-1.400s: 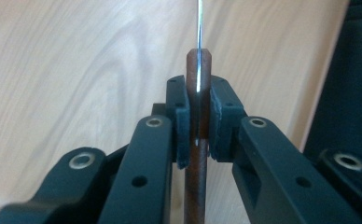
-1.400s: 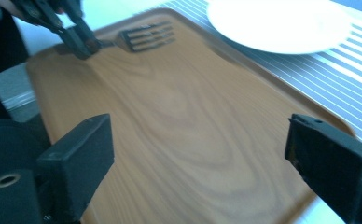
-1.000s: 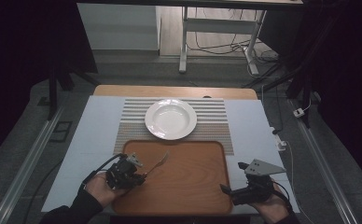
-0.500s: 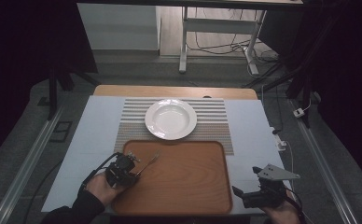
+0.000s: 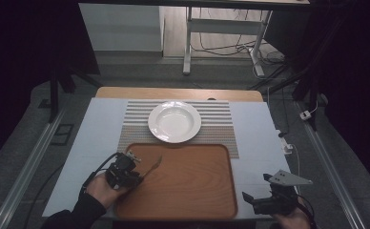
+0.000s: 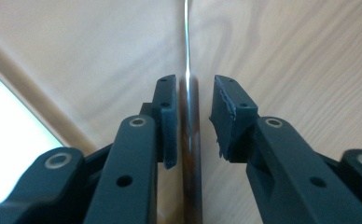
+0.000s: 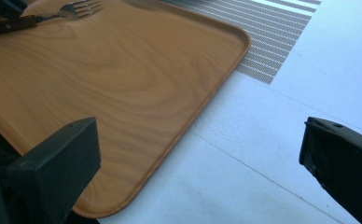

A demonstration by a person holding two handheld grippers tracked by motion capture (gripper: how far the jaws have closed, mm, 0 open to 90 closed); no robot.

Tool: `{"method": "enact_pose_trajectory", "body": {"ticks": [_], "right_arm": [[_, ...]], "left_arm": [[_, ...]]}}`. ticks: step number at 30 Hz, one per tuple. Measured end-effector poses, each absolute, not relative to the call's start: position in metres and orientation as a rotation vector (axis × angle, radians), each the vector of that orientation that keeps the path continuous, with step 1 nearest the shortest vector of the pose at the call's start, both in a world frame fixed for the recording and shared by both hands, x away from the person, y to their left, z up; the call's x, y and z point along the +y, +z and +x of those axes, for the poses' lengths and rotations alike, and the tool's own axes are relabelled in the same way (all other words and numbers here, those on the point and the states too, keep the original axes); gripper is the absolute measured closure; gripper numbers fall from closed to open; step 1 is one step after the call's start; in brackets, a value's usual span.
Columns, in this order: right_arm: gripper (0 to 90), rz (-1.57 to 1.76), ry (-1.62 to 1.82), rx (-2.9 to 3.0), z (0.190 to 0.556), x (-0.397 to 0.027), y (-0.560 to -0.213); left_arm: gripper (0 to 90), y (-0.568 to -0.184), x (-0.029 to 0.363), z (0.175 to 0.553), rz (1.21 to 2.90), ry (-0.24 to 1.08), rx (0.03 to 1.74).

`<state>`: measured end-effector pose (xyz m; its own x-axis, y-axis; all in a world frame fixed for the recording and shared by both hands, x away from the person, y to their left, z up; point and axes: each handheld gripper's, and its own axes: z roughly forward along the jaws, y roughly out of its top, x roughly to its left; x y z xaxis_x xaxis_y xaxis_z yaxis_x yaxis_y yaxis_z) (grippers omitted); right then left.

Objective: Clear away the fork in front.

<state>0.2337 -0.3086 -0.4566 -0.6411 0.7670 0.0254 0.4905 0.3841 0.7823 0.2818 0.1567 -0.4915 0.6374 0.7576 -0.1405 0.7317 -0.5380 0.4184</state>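
1. Bench [image 5: 97, 129]: pale top, carrying a striped mat [image 5: 221, 129], a white plate [image 5: 174, 121] and a wooden tray [image 5: 192, 181].
2. Plate sits empty on the mat, just beyond the tray's far edge.
3. Tray lies at the near side of the bench, its far edge overlapping the mat.
4. Fork [image 5: 153, 164]: at the tray's left side, dark handle toward the left hand-held gripper [image 5: 138, 175], tines pointing toward the plate. Whether it rests on the tray or is lifted, cannot tell.
5. Left hand-held gripper: held in the person's left hand [image 5: 104, 191] at the tray's left edge. In the left gripper view its jaws stand either side of the fork handle [image 6: 191, 154]; the left pad [image 6: 167, 121] lies against it, the right pad [image 6: 228, 116] shows a narrow gap. Not clamped.
6. Right hand-held gripper [image 5: 247, 198]: at the bench's near right corner, just off the tray's right edge, grey plate on top. Jaws spread wide, nothing between them.
7. Right gripper view: tray corner [image 7: 226, 51], mat beyond it, fork [image 7: 72, 11] at far left with the other gripper on its handle.
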Motion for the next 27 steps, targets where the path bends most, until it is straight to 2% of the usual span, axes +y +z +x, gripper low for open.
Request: {"method": "enact_pose_trajectory", "body": {"ticks": [7,14,22,27], "right_arm": [[0.0,1.092,1.106,2.312,0.234,-0.307,-0.457],[0.0,1.085,1.081,2.329,0.234,-0.305,-0.458],[0.0,1.079,1.068,2.342,0.234,-0.304,-0.458],[0.0,1.08,1.067,2.35,0.235,-0.304,-0.458]], "left_arm": [[88.8,-0.485,0.156,0.3,2.348,0.042,1.131],[89.1,-0.486,0.146,0.314,2.337,0.088,1.1],[89.1,-0.496,0.143,0.336,2.296,0.047,1.131],[89.1,-0.501,0.131,0.342,2.329,0.037,1.138]]}}
